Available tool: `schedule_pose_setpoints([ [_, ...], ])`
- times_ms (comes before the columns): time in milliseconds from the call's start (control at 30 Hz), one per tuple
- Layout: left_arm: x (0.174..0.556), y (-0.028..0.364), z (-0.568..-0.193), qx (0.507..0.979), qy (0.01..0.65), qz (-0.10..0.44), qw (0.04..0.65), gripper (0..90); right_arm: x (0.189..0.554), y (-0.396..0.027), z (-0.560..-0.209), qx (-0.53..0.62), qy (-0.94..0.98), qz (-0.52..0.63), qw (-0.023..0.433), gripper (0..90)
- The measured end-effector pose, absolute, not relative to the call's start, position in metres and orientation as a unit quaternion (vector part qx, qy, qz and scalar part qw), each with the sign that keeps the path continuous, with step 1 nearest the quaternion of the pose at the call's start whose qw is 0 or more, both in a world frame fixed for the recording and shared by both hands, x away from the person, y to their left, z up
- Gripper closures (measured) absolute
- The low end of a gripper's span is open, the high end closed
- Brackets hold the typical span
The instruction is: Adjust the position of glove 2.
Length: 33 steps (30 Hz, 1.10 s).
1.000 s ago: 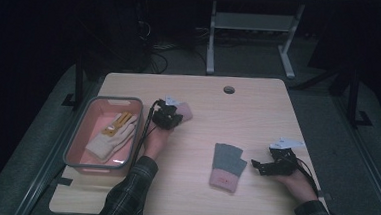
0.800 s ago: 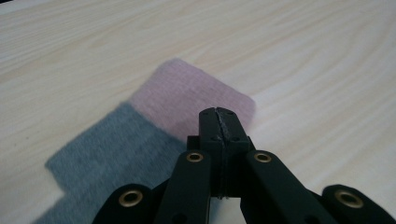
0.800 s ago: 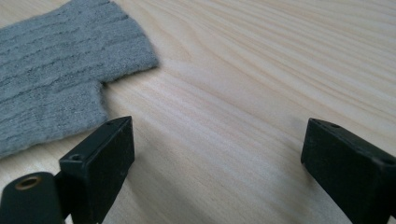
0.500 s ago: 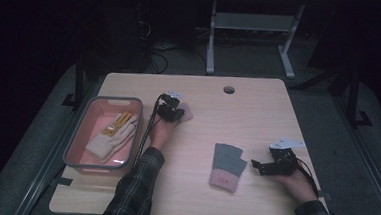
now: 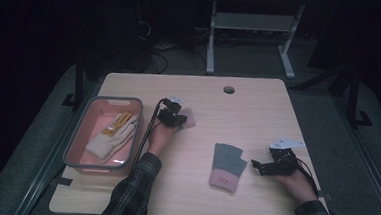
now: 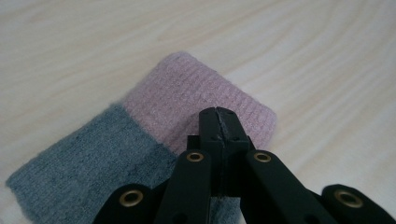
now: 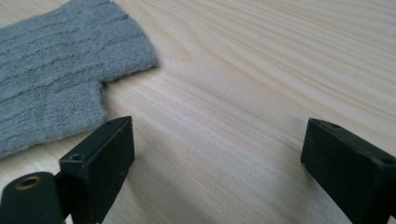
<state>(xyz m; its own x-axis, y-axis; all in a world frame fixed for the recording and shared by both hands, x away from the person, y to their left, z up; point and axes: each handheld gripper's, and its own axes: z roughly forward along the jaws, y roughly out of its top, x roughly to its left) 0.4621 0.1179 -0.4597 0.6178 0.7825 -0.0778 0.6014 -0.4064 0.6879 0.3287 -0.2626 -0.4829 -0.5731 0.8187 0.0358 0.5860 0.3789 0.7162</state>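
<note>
High view, left gripper [image 5: 176, 117] fingers pinching mitten [image 6: 187, 107] beside bin [image 5: 76, 138], right gripper [image 5: 262, 165] spread.

Left gripper [image 6: 218, 122] view: jaw tips pressed together over the pink cuff of a grey-and-pink glove [image 6: 140, 140]; whether any fabric is pinched between them can't be told. Glove's grey end cut off at the bottom-left edge. High view: same glove mostly hidden under that gripper, only a pink corner shows. Right gripper [image 7: 215, 154] view: second grey glove [image 7: 60, 70] cut off at left edge. Bin [image 5: 76, 145] contents too small to identify beyond a pale glove [image 5: 109, 140].
</note>
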Motion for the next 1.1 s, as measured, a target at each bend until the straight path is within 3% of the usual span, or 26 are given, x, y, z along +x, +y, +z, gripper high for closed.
schedule_pose_setpoints([
  [600,0.410,0.116,-0.458,0.846,0.383,0.070,0.364,89.7,0.328,-0.262,-0.483,0.435,0.813,0.352,0.162,9.5],
  [1100,0.344,0.111,-0.452,0.879,0.323,0.040,0.349,89.7,0.328,-0.262,-0.483,0.434,0.813,0.352,0.162,9.5],
])
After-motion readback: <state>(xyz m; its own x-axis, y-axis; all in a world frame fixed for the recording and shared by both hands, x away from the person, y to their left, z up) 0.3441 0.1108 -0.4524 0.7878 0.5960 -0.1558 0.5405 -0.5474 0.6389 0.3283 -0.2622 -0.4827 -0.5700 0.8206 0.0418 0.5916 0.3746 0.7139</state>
